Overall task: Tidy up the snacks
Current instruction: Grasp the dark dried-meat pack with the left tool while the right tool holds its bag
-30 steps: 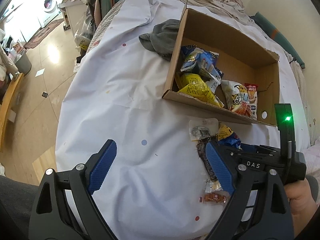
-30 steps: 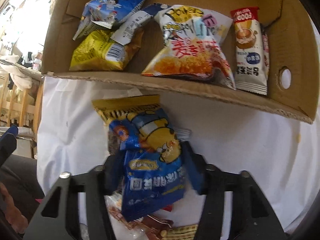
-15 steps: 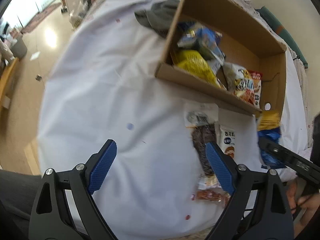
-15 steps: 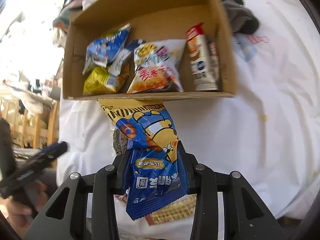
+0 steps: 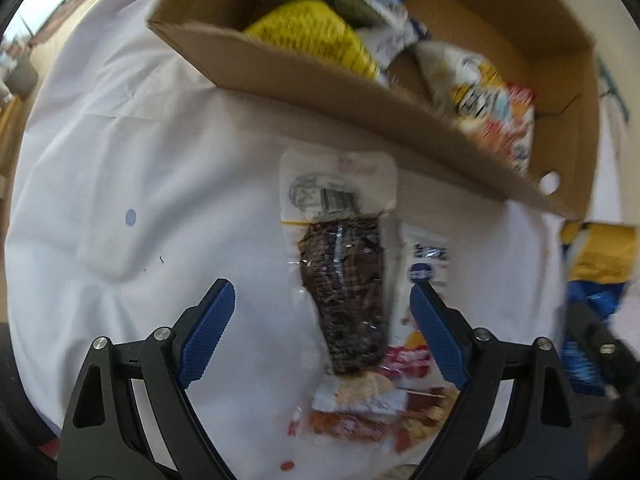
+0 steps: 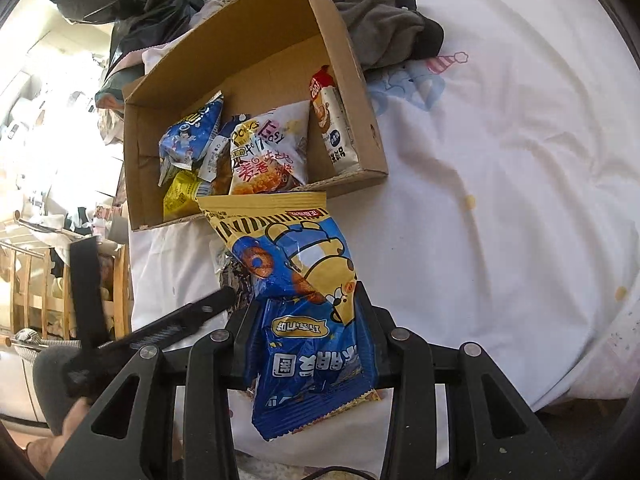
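The right gripper [image 6: 310, 344] pinches a blue-and-yellow foil snack bag [image 6: 304, 292] by its lower half, hanging it just short of the near wall of the open brown cardboard box [image 6: 352, 80], which already holds several packets. To drop it in cleanly, the bag should clear that wall fully and go over the bare floor at the box's far end before release. The left gripper [image 5: 322, 330], spread wide and empty, hovers over a clear pouch of dark dried snack [image 5: 348, 292] on the white sheet [image 5: 120, 160] near the box; it should straddle the pouch's narrow width.
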Motion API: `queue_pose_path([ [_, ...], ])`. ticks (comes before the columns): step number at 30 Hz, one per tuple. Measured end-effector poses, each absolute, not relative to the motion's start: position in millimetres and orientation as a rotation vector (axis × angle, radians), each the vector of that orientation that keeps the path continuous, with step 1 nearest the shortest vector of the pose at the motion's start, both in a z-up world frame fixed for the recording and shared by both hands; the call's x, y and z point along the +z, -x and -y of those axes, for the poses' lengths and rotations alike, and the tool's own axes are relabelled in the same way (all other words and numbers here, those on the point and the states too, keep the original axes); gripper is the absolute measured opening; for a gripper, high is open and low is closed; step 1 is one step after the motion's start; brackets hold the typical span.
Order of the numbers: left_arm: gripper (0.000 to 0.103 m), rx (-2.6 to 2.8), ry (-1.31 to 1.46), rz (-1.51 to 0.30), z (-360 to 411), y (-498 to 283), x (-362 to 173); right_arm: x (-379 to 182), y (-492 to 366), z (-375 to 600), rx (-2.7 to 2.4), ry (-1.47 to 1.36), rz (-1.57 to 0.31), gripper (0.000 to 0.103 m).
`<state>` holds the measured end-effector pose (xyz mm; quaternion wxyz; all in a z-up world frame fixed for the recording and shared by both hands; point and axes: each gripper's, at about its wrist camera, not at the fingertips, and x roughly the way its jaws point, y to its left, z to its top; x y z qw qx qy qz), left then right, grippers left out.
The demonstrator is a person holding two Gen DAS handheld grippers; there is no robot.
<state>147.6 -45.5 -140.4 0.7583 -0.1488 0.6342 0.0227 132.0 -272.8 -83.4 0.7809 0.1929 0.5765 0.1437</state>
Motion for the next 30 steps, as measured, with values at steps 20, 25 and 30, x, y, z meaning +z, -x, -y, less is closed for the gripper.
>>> queue_pose_path([
  [20,0.087,0.030,0.118,-1.322,45,-154,-133,-84,-133,263,0.338,-0.396,-1.256,0.040],
  [25,0.087,-0.034,-0.030,-1.327,72,-174,-145,-86,-132,268,0.310,-0.391,-1.263,0.040],
  [30,0.085,-0.059,-0.049,-1.336,71,-187,-153,-86,-133,267,0.305,-0.381,-1.261,0.040],
])
